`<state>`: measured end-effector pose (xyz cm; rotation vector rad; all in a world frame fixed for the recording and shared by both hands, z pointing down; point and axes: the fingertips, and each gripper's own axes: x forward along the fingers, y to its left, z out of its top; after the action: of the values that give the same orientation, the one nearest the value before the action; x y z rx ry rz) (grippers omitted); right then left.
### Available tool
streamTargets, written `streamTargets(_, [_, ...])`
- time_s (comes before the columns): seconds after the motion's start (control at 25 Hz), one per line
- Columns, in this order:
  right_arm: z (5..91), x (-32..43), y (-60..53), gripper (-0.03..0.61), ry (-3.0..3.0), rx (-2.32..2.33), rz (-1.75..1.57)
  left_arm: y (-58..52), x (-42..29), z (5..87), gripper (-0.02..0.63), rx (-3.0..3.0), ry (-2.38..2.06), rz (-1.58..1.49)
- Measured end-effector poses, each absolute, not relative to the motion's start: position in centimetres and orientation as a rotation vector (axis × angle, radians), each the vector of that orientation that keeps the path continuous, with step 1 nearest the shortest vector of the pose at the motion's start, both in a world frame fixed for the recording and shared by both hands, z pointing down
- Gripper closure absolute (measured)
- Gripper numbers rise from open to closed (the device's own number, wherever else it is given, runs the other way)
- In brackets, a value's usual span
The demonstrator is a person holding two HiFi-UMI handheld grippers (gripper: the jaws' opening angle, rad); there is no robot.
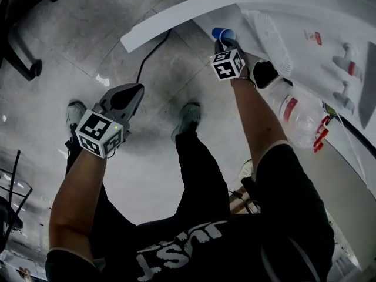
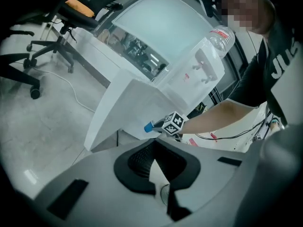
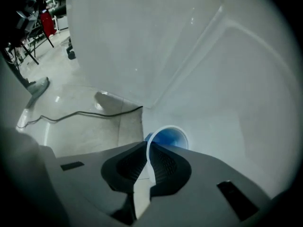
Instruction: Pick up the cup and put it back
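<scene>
A blue cup with a white rim [image 1: 222, 34] stands at the near edge of a white table [image 1: 176, 13]. My right gripper [image 1: 226, 42] reaches steeply down onto it. In the right gripper view the cup [image 3: 168, 138] has its rim wall pinched between the two black pads [image 3: 163, 162], so that gripper [image 3: 149, 150] is shut on the cup. From the left gripper view the cup [image 2: 148, 126] shows as a small blue shape beside the right hand's marker cube. My left gripper [image 1: 136, 90] hangs over the floor, well left of the table, jaws together and nothing in them [image 2: 154, 157].
A white water dispenser [image 2: 199, 74] with a clear bottle [image 1: 296, 113] stands right of the table. A black cable [image 1: 150, 54] runs across the grey floor. Office chairs [image 2: 28, 60] stand far left. The person's shoes [image 1: 188, 119] are below.
</scene>
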<state>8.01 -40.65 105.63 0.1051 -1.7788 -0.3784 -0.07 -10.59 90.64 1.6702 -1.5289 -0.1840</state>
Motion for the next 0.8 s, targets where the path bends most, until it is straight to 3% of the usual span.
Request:
streamTargets(0.28, [91.8, 8.9, -31.6, 0.531, -1.862, 0.036, -0.244, -9.8, -0.6, 79.5, 0.605, 1.696, -1.569, -0.251])
streamTargets(0.8, [59.7, 6.4, -23.1, 0.531, -1.995, -0.030, -0.212, -8.8, -5.4, 51.4, 0.606, 1.842, -1.650, -0.272])
